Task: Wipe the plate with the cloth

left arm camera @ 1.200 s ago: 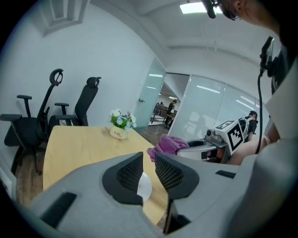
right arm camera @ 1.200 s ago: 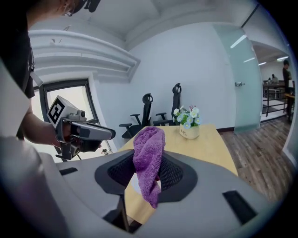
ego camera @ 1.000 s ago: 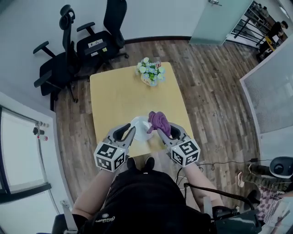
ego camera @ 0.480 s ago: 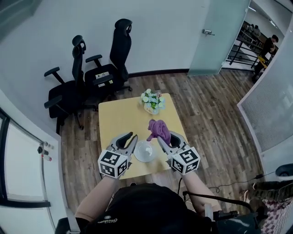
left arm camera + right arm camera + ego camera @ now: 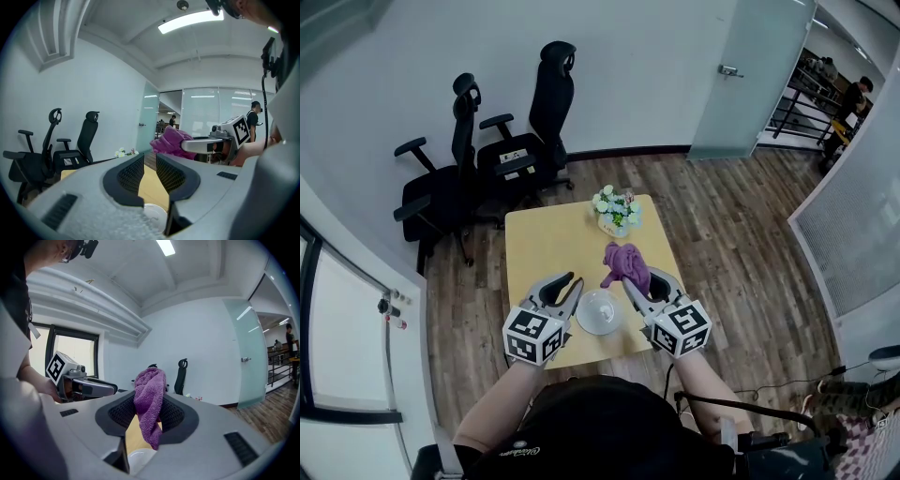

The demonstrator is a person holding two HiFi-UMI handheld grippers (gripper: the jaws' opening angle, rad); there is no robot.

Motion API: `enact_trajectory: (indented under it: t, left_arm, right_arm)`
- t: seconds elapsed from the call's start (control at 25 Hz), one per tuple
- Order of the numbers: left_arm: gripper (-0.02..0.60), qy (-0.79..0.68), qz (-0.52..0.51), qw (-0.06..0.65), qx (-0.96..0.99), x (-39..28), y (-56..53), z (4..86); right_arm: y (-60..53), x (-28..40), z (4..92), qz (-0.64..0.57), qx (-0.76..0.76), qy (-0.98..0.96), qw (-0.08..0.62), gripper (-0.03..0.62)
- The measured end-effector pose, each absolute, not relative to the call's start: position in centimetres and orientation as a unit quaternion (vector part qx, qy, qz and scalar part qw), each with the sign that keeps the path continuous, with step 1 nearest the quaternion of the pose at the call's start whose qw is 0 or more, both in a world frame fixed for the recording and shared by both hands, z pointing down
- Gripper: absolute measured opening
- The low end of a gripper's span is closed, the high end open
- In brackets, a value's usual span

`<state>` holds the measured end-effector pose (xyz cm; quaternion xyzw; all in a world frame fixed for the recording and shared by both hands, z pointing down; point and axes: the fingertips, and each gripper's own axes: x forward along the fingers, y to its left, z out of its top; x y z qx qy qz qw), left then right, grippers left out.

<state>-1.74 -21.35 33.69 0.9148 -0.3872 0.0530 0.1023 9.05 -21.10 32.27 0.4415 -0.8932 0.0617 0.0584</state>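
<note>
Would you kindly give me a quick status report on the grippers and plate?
Left gripper open, empty. Right gripper shut on purple cloth. Plate on table between grippers, cloth not touching it. Nothing in the way.

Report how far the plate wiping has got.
Done: the cloth is picked up, pinched between the right gripper's fingers. In hand: it hangs over the table just beyond the plate, which sits between the two grippers; the left gripper is open and empty beside the plate. Left: all the wiping, since the cloth is not on the plate yet.
</note>
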Motion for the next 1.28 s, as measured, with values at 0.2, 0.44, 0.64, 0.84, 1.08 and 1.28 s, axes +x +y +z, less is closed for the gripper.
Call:
enact_trajectory:
  t: [0.2,0.44,0.64,0.84,1.08,1.28]
  left_arm:
    - [0.080,-0.386,0.055,0.107,0.915,-1.6,-21.1,34.1]
    - [0.080,-0.385,0.058,0.110,0.915,-1.4,-21.1,34.4]
    - [0.080,-0.387,0.063,0.116,0.913,-1.3,-21.1,34.6]
    - [0.080,-0.392,0.062,0.122,0.910,-1.5,-21.5,34.8]
    - [0.080,-0.389,0.065,0.128,0.910,-1.1,-21.4,35.1]
    - [0.080,-0.389,0.068,0.130,0.909,-1.0,-21.5,35.4]
  right_arm:
    - [-21.0,9.1,32.3,0.065,0.440,-0.894,0.057,0.129]
    - [-21.1,9.0,32.4,0.067,0.439,-0.894,0.056,0.129]
    - [-21.2,9.1,32.5,0.072,0.435,-0.896,0.054,0.129]
    - [-21.3,9.0,32.8,0.077,0.431,-0.897,0.056,0.129]
    - [-21.3,9.0,33.0,0.082,0.430,-0.898,0.058,0.129]
    - [-21.5,9.1,33.3,0.084,0.428,-0.898,0.059,0.129]
